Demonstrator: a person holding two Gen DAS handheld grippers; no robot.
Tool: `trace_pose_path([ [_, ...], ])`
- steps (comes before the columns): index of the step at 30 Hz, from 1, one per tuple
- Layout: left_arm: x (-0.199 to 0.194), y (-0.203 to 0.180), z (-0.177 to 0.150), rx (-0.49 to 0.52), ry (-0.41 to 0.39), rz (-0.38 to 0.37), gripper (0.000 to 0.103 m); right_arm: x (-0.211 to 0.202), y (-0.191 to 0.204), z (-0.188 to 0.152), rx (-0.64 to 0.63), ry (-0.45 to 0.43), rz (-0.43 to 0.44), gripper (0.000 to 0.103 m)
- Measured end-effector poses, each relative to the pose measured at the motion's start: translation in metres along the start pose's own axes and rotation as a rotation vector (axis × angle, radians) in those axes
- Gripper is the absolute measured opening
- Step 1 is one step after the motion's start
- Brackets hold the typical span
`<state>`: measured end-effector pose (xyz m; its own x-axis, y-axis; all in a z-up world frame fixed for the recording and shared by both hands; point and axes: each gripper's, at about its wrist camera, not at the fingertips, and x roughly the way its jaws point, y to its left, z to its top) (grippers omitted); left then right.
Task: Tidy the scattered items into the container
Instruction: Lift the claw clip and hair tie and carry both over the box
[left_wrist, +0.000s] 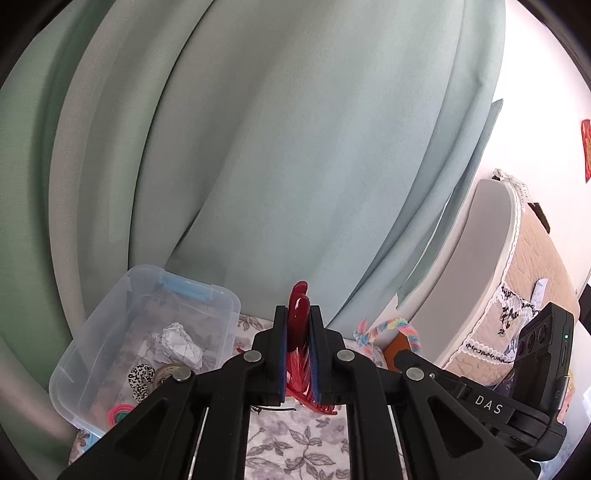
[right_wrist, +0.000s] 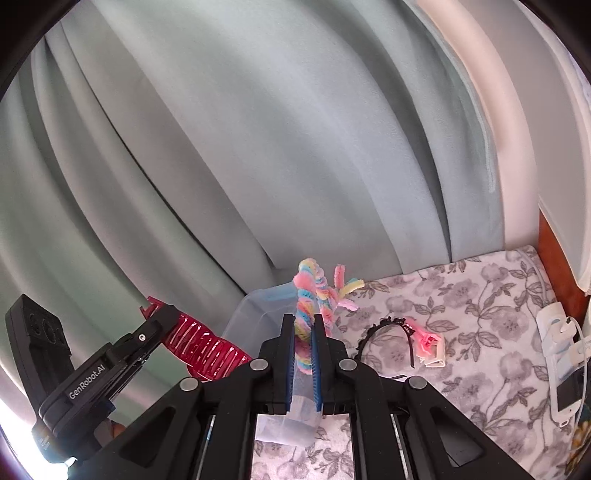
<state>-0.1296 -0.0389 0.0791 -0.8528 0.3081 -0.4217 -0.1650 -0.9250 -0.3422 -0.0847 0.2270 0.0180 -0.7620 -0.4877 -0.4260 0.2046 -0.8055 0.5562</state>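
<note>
Red claw hair clip (left_wrist: 298, 343), left wrist view: clamped upright between the blue pads of the left gripper (left_wrist: 298, 332), rounded end poking above the fingertips, teeth hanging below. Held in the air above the floral bedspread (left_wrist: 295, 443). Clear plastic container (left_wrist: 110, 332) to the left, at the bedspread's far edge against the green curtain (left_wrist: 258, 147); inside, crumpled paper (left_wrist: 177, 345), a leopard-print item (left_wrist: 140, 376), pink and green hair ties (left_wrist: 120, 410). Thin dark hairpin (left_wrist: 273, 409) flat on the bedspread just below the clip. Right gripper (left_wrist: 406, 354) at right, carrying a rainbow chenille braid (left_wrist: 388, 328).

Right wrist view: right gripper (right_wrist: 303, 347) clenched on the rainbow chenille braid (right_wrist: 308, 295), loop standing upright above the fingertips, loose ends fanned right. Container (right_wrist: 258, 306) directly behind and below, partly hidden. Left gripper (right_wrist: 155, 325) at left, grasping the red clip (right_wrist: 207, 347), teeth toward the container. On the bedspread (right_wrist: 461, 295) to the right: black headband (right_wrist: 384, 328), touching a pink-and-white clip (right_wrist: 430, 347). White power strip (right_wrist: 557, 332) and a phone (right_wrist: 567, 395) at the bedspread's right edge.
</note>
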Motion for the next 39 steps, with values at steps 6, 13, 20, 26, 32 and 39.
trace_pose_path([
  [6, -0.020, 0.028, 0.004, -0.040, -0.035, 0.018, 0.010, 0.004, 0.036, -0.004, -0.053, 0.006, 0.019, 0.009],
  [13, -0.036, 0.069, 0.005, -0.102, -0.053, 0.046, 0.010, 0.020, 0.074, -0.015, -0.112, 0.052, 0.043, 0.009],
  [20, -0.046, 0.101, 0.002, -0.149, -0.063, 0.072, 0.010, 0.042, 0.106, -0.030, -0.165, 0.106, 0.057, 0.009],
  [26, -0.044, 0.124, -0.004, -0.188, -0.044, 0.090, 0.010, 0.063, 0.124, -0.043, -0.193, 0.161, 0.054, 0.009],
  [32, -0.036, 0.142, -0.010, -0.212, -0.020, 0.110, 0.010, 0.085, 0.134, -0.055, -0.207, 0.212, 0.043, 0.009],
  [39, -0.022, 0.151, -0.017, -0.224, 0.026, 0.133, 0.010, 0.106, 0.137, -0.067, -0.209, 0.270, 0.021, 0.009],
])
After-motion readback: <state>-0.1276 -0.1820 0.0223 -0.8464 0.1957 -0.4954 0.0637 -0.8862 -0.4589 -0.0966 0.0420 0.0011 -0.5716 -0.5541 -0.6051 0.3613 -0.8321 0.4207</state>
